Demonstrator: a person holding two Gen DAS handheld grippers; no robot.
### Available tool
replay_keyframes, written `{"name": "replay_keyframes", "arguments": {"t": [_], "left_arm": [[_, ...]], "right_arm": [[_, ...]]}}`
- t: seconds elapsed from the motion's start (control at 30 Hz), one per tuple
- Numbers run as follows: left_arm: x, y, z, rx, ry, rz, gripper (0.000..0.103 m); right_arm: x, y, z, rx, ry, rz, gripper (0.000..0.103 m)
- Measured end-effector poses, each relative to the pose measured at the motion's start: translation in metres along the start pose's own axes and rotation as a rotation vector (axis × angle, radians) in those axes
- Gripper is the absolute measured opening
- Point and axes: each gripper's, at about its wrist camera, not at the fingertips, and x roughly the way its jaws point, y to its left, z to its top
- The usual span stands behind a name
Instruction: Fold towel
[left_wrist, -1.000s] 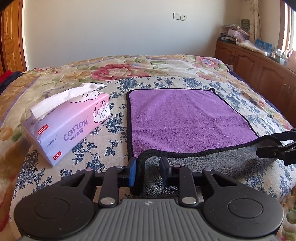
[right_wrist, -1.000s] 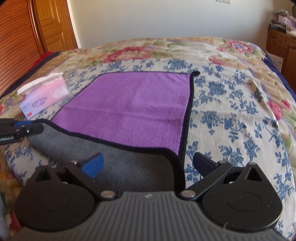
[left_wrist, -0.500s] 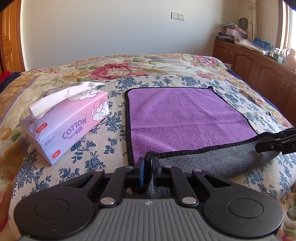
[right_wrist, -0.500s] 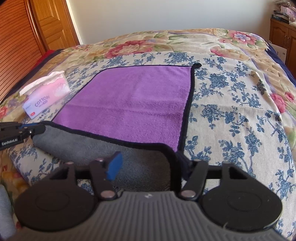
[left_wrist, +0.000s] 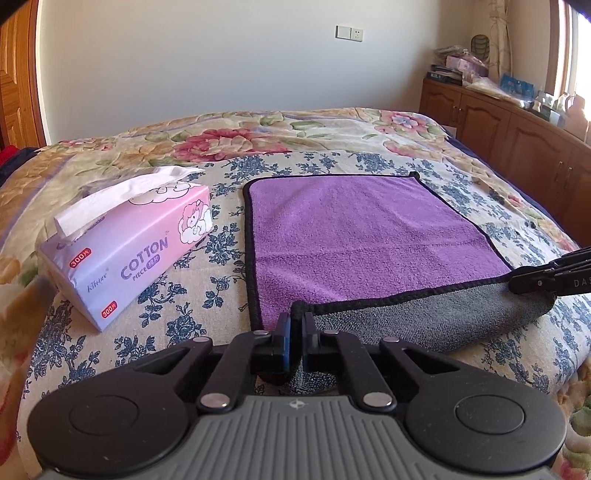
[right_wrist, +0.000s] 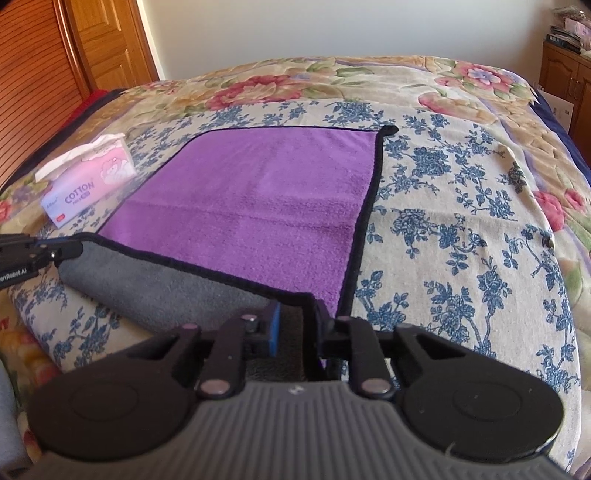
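**Both near corners of the towel pinched**

Left wrist view: the purple towel (left_wrist: 354, 236) lies flat on the flowered bedspread (left_wrist: 207, 295), its long side running away from the camera toward the far wall; the near edge is turned up so the grey underside shows; the left gripper (left_wrist: 295, 332) is clenched on the near left corner, black hem pinched between its pads; the right gripper (left_wrist: 532, 282) reaches in from the right edge onto the other near corner; a pink tissue pack (left_wrist: 129, 243) sits just left of the towel; a wooden cabinet (left_wrist: 517, 125) lines the right wall.

Right wrist view: the towel (right_wrist: 258, 199) stretches away with its far right corner in sight; the right gripper (right_wrist: 295, 321) is closing, the near right corner between its fingers and pressed by them; the left gripper (right_wrist: 55, 251) grasps the opposite corner at the left edge; only here a wooden door (right_wrist: 107, 40) shows.
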Motion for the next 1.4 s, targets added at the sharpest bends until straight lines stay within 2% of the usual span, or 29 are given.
{"name": "replay_keyframes", "arguments": {"t": [0.27,0.73,1.4], "left_arm": [[-0.003,0.001,0.002,-0.003,-0.006,-0.006,0.006],[-0.011,0.001,0.008,-0.012,-0.049,-0.008,0.006],[-0.028,0.002,0.019,-0.038,-0.157,0.015,0.005]], "right_arm": [[-0.003,0.000,0.001,-0.012,-0.010,-0.001,0.005],[-0.011,0.001,0.006,-0.019,-0.063,0.008,0.004],[-0.027,0.004,0.015,-0.026,-0.196,0.000,0.004]]}}
